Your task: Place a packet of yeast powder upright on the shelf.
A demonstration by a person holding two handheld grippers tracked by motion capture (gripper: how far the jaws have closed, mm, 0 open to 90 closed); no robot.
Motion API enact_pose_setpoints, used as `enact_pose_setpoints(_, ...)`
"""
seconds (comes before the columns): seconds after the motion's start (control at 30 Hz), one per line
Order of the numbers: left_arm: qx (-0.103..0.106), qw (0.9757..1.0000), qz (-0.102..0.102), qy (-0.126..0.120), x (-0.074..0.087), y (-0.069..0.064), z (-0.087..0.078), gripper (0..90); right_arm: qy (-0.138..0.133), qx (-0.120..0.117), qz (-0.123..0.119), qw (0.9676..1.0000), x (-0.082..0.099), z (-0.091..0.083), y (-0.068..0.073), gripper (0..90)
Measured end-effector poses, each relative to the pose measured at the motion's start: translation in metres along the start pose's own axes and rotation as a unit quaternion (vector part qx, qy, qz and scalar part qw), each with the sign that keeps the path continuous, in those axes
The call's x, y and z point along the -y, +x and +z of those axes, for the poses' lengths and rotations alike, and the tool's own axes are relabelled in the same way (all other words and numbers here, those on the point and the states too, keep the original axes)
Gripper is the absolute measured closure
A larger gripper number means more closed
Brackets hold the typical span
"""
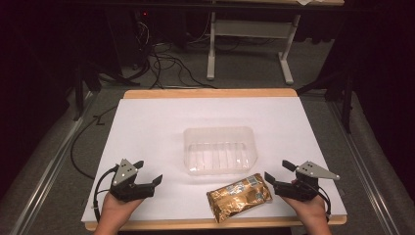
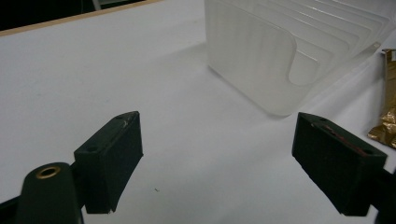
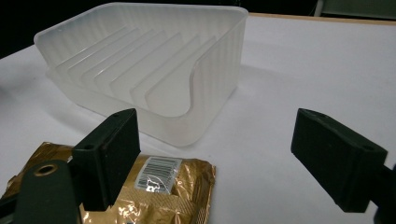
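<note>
A clear ribbed plastic tray stands in the middle of the white table top, and it is empty. A gold foil packet with a barcode label lies flat just in front of it, toward the right. My left gripper rests low at the front left, open, with bare table between its jaws. My right gripper sits at the front right beside the packet's right end, open and holding nothing. In the right gripper view the packet lies under the left jaw and the tray stands beyond.
The white sheet covers a wooden table whose front edge runs just below both hands. Beyond the table stand a white desk frame and loose cables on a dark floor.
</note>
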State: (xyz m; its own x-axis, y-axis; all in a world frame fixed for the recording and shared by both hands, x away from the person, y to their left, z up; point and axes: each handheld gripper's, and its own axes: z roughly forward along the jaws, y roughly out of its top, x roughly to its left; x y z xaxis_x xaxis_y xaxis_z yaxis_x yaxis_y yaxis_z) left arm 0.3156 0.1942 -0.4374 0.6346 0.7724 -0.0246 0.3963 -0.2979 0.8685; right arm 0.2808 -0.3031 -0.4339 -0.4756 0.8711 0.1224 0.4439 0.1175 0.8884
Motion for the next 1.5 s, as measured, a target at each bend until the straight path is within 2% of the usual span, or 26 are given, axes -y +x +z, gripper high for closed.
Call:
enact_pose_setpoints(0.2,0.001,1.0000,0.001,-0.002,-0.005,0.000,0.007,16.6,0.014,0.003,0.007,0.9999,0.004,-0.007,0.001,16.3)
enact_pose_setpoints(0.5,-0.004,1.0000,0.001,-0.003,-0.012,0.002,0.017,16.7,0.022,0.007,0.017,0.9996,0.008,-0.017,0.001,15.6)
enact_pose_setpoints(0.67,0.002,1.0000,0.005,0.001,-0.015,0.002,0.023,16.9,0.040,0.007,0.021,0.9990,0.013,-0.019,0.003,16.2)
enact_pose_setpoints(0.8,0.006,1.0000,0.006,-0.002,-0.017,0.000,0.026,17.1,0.058,-0.002,0.022,0.9981,0.017,-0.018,0.005,22.4)
enact_pose_setpoints(0.9,0.006,0.9999,0.011,-0.004,-0.019,-0.001,0.026,17.0,0.075,-0.012,0.013,0.9970,0.020,-0.014,0.009,29.4)
enact_pose_setpoints(0.97,0.006,0.9999,0.013,-0.003,-0.019,-0.001,0.027,17.1,0.095,-0.021,0.011,0.9952,0.023,-0.009,0.012,36.4)
enact_pose_setpoints(1.03,0.006,0.9999,0.012,-0.003,-0.019,-0.001,0.026,17.1,0.102,-0.021,0.009,0.9945,0.024,-0.007,0.012,38.7)
enact_pose_setpoints(1.13,0.006,0.9999,0.013,-0.004,-0.019,-0.001,0.026,17.1,0.130,-0.029,0.004,0.9911,0.028,0.002,0.012,46.0)
enact_pose_setpoints(1.23,0.006,0.9999,0.015,-0.002,-0.018,-0.001,0.026,17.1,0.140,-0.032,0.004,0.9897,0.029,0.005,0.012,47.8)
enact_pose_setpoints(1.33,0.005,0.9999,0.016,-0.003,-0.018,-0.001,0.026,17.1,0.156,-0.036,-0.001,0.9871,0.031,0.009,0.014,49.3)
enact_pose_setpoints(1.37,0.006,0.9998,0.017,-0.001,-0.018,-0.001,0.025,17.1,0.170,-0.034,-0.007,0.9847,0.032,0.012,0.016,48.3)
enact_pose_setpoints(1.43,0.006,0.9998,0.019,0.000,-0.017,-0.002,0.026,17.1,0.184,-0.030,-0.014,0.9823,0.033,0.015,0.018,49.7)
enact_pose_setpoints(1.47,0.006,0.9998,0.019,0.000,-0.017,-0.002,0.026,17.1,0.184,-0.030,-0.014,0.9823,0.033,0.015,0.018,49.7)
enact_pose_setpoints(1.5,0.005,0.9998,0.021,0.001,-0.017,-0.002,0.026,17.1,0.189,-0.033,-0.016,0.9813,0.033,0.017,0.018,57.4)
